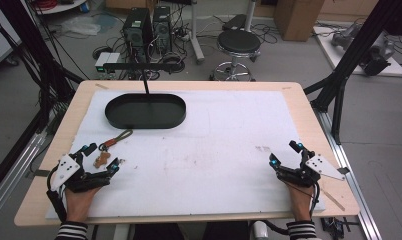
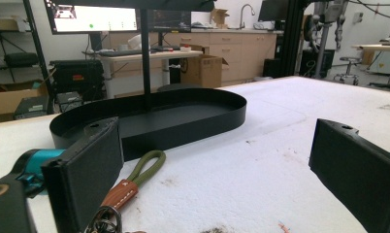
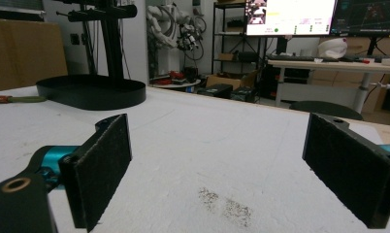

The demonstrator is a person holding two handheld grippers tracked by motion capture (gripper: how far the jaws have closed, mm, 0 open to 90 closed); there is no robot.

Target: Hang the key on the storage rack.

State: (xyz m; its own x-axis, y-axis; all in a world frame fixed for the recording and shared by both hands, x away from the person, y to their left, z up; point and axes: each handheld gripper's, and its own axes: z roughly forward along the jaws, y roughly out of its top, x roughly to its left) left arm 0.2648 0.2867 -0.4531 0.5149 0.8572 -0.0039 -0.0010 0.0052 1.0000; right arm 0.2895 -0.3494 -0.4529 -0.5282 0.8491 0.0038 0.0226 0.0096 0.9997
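Nothing appears done yet: the keychain (image 1: 110, 146) lies untouched at 7 o'clock of the empty tray (image 1: 145, 111), and the left gripper (image 1: 104, 158) and right gripper (image 1: 285, 153) are held wide on the surface (image 1: 214, 150), gripping nothing.

Even, bright overhead room light gives soft, faint shadows on the white foam table cover (image 1: 214, 145). Both gripper views blur the near black padded jaws; glowing monitor screens (image 3: 290, 14) overexpose.
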